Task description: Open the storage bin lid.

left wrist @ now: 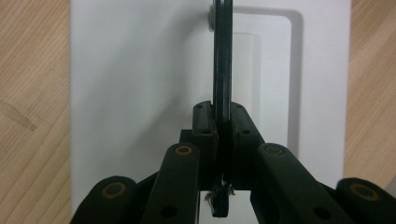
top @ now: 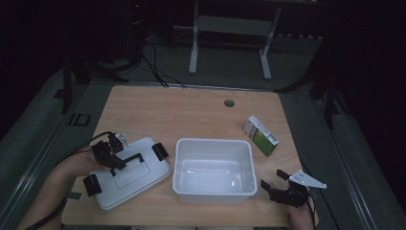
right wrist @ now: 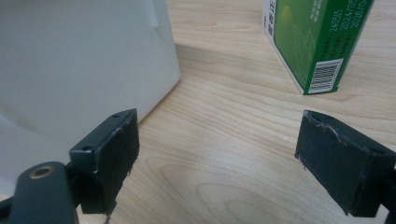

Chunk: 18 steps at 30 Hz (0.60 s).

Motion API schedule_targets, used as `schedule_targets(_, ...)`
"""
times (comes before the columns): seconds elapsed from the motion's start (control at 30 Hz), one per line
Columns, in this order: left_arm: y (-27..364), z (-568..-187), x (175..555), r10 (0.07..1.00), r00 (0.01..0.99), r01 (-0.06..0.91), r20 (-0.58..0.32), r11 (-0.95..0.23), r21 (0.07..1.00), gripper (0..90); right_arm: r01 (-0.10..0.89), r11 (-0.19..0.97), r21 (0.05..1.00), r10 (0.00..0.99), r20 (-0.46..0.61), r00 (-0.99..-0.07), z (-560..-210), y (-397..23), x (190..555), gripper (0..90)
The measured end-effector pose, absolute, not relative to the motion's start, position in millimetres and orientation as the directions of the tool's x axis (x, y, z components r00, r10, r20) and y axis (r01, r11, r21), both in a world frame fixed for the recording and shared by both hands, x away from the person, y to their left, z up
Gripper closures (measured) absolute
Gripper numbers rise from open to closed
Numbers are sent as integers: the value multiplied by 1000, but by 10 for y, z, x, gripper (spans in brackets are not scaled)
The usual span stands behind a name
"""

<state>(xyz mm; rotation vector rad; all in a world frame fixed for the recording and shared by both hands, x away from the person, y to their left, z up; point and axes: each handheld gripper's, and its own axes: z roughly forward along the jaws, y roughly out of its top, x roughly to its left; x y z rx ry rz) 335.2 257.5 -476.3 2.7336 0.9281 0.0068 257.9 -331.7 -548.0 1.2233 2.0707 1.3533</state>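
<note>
The left gripper (top: pixel 116 162) is closed on the thin black handle (left wrist: pixel 222 70) of the white lid (top: pixel 129 175), which lies flat just left of the open tub (top: pixel 214 191), while the right gripper (top: pixel 275 181), jaws wide apart and empty, waits by the tub's right wall, the green box (right wrist: pixel 317 42) ahead of it.

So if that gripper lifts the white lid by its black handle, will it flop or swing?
The lid looks like rigid plastic, so probably no flop. The left gripper pinches only the thin handle, so the lid may swing or tilt. Likely light.
</note>
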Motion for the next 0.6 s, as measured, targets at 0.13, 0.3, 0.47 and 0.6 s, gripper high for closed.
schedule_targets(0.13, 2562, -4807, 3361, 598, 797, 599, -81, -765, 238, 837, 458, 161, 874, 824, 137, -551, -5478, -3314, 2578, 132)
schedule_targets(0.3, 2572, -4810, 3378, 609, 787, 613, -100, -752, 243, 837, 458, 150, 876, 824, 145, -547, -5470, -3327, 2579, 132)
schedule_targets(0.47, 2585, -4799, 3382, 622, 778, 623, -90, -742, 248, 773, 449, 129, 884, 830, 152, -537, -5469, -3362, 2574, 132)
schedule_targets(0.6, 2601, -4788, 3384, 656, 754, 643, -35, -727, 238, 487, 448, 106, 888, 834, 166, -527, -5454, -3411, 2578, 132)
